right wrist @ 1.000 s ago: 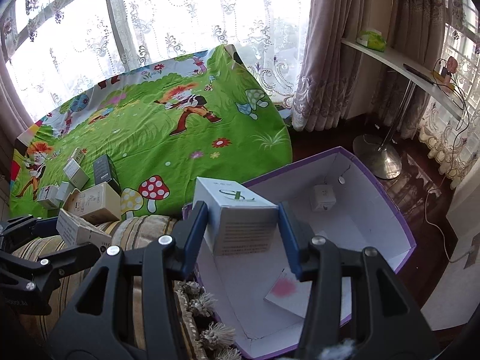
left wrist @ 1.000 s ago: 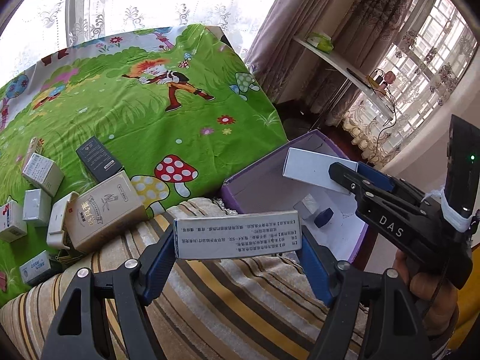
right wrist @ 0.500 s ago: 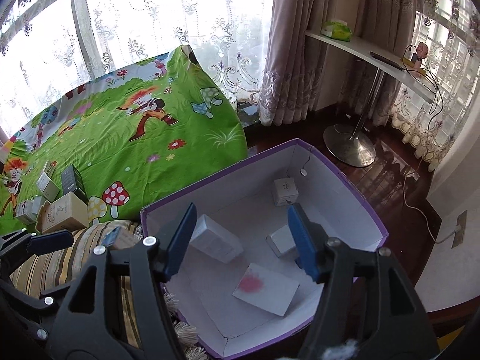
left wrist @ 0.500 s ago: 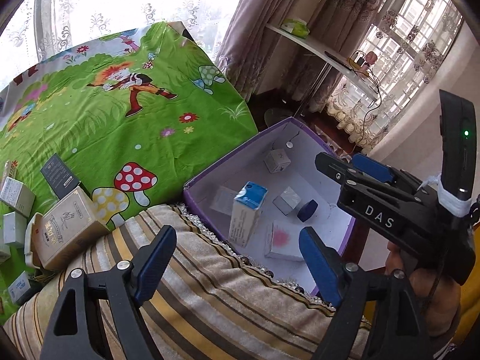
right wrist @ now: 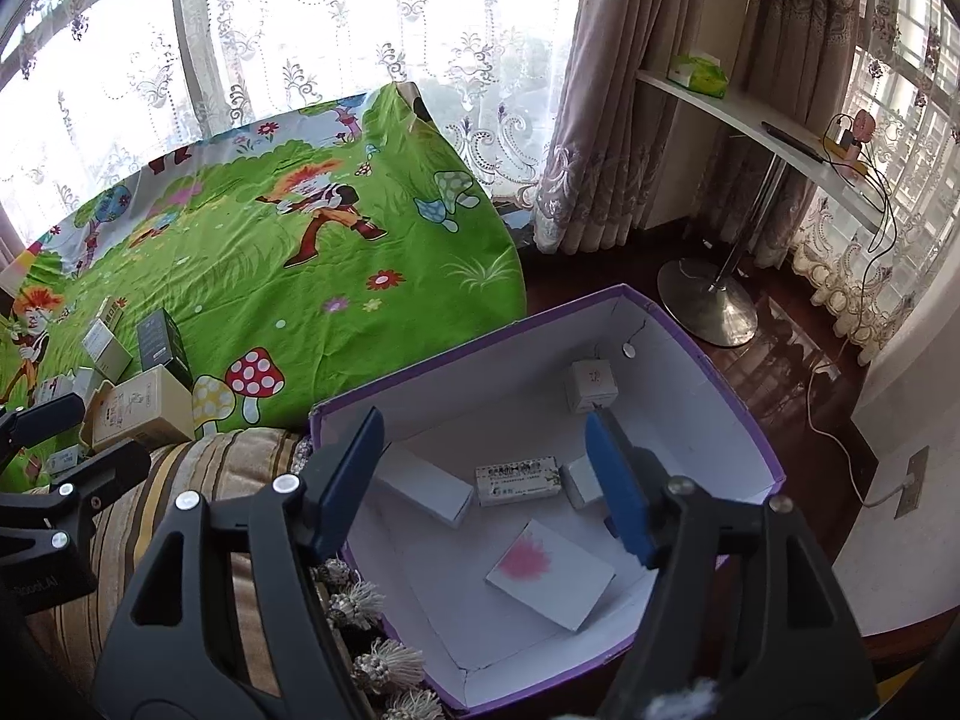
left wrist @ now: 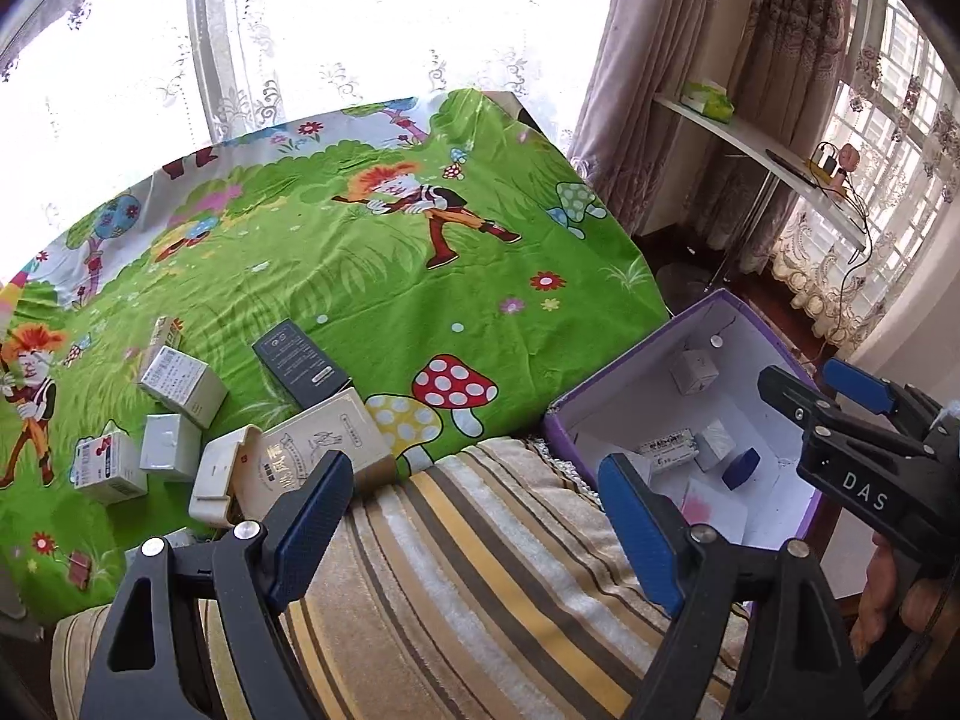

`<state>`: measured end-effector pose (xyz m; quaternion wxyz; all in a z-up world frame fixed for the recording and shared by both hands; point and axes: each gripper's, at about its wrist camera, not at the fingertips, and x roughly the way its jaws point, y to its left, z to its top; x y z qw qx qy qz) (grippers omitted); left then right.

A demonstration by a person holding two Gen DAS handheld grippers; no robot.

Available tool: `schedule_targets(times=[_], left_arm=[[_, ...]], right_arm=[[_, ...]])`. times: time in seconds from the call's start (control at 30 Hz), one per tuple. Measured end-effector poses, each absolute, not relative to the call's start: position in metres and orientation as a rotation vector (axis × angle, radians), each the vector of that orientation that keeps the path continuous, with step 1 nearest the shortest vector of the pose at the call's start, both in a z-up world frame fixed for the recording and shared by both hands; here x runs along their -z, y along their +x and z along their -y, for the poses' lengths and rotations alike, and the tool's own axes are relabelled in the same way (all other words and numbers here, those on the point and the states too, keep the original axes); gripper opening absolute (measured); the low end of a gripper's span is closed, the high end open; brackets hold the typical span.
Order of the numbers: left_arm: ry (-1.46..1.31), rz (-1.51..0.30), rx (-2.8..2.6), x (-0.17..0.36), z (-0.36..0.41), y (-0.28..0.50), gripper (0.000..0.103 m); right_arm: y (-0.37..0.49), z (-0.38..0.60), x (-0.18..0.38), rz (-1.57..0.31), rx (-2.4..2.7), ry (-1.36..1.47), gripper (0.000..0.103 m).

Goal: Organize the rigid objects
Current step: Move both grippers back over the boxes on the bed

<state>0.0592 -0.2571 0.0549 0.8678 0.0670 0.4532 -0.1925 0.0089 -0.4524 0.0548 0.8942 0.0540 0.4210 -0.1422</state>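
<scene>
left wrist: looks forward and down over striped cushion (left wrist: pixel 480 570), green cartoon sheet (left wrist: pixel 360 276) toward 12 o'clock, purple box (left wrist: pixel 774 336) near at 3 o'clock | right wrist: close above purple box (right wrist: pixel 678 324), sheet (right wrist: pixel 288 300) at 10 o'clock | shared: box, sheet, cushion, curtained window (right wrist: pixel 336 42)

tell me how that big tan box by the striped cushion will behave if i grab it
The tan box looks like stiff cardboard, so it should probably hold its shape when squeezed. It lies tilted against a white box, so lifting it may shift that one. Flat sides mean it shouldn't roll.
</scene>
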Motion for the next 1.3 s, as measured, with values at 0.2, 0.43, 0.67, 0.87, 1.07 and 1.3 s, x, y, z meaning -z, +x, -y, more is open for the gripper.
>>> schedule_targets(times=[0.2,0.43,0.67,0.87,1.07,1.3], left_arm=[[0.135,-0.901,0.274,-0.062,0.218,0.069,0.085],[0.104,-0.871,0.184,-0.066,0.177,0.076,0.085],[0.085,-0.857,0.105,-0.066,0.142,0.080,0.085],[0.063,-0.869,0.048,-0.058,0.112,0.084,0.085],[0.052,-0.868,-0.023,-0.053,0.082,0.088,0.085],[0.047,-0.881,-0.078,-0.046,0.059,0.094,0.085]], right_arm=[[0.019,0.426,-0.057,-0.883,0.247,0.073,0.074],[0.030,0.391,-0.061,-0.888,0.189,0.016,0.074],[0.038,0.362,-0.067,-0.896,0.110,0.007,0.074],[0.048,0.341,-0.071,-0.905,0.042,0.035,0.074],[0.065,0.312,-0.070,-0.921,-0.010,0.002,0.074],[0.080,0.282,-0.064,-0.936,-0.074,-0.045,0.074]])
